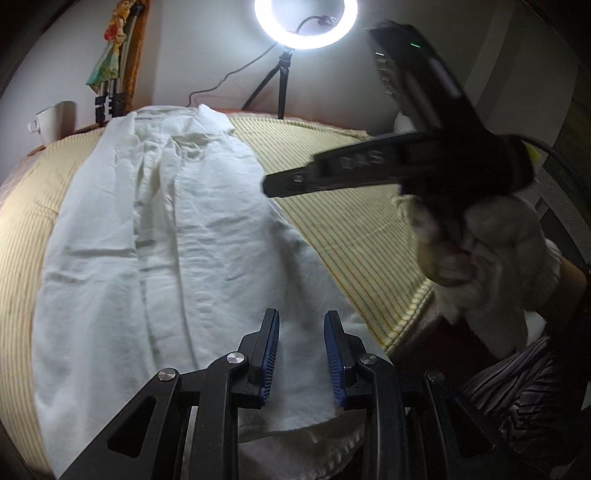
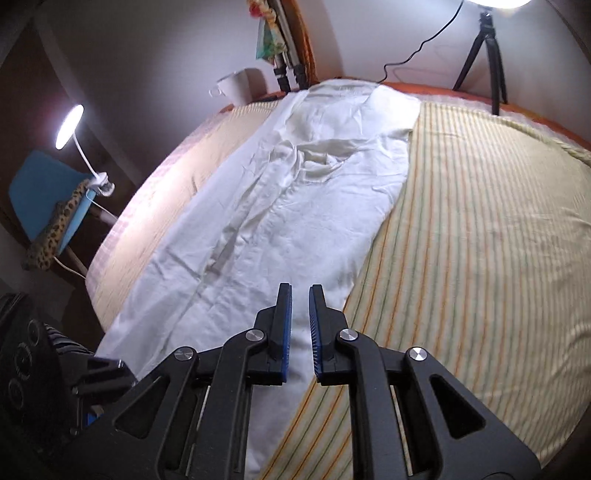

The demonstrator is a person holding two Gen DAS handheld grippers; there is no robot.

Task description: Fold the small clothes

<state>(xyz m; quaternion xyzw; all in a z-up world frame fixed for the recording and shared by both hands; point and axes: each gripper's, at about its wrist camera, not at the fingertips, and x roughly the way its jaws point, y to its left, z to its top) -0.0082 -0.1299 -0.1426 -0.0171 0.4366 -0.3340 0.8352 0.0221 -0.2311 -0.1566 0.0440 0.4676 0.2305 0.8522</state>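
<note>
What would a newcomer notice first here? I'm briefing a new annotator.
A long white garment lies lengthwise down the striped yellow cloth. A glowing ring light stands on a tripod at the far edge. Both the left gripper and right gripper are open, empty.

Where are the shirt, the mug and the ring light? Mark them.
shirt (image 2: 295, 206), right wrist view, middle of its front.
mug (image 1: 55, 122), left wrist view, its side wall.
ring light (image 1: 306, 40), left wrist view, lower part of the glowing ring.

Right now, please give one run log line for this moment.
garment: white, lengthwise on striped cloth | left gripper: open, empty, above garment's near end | right gripper: open, empty
</note>
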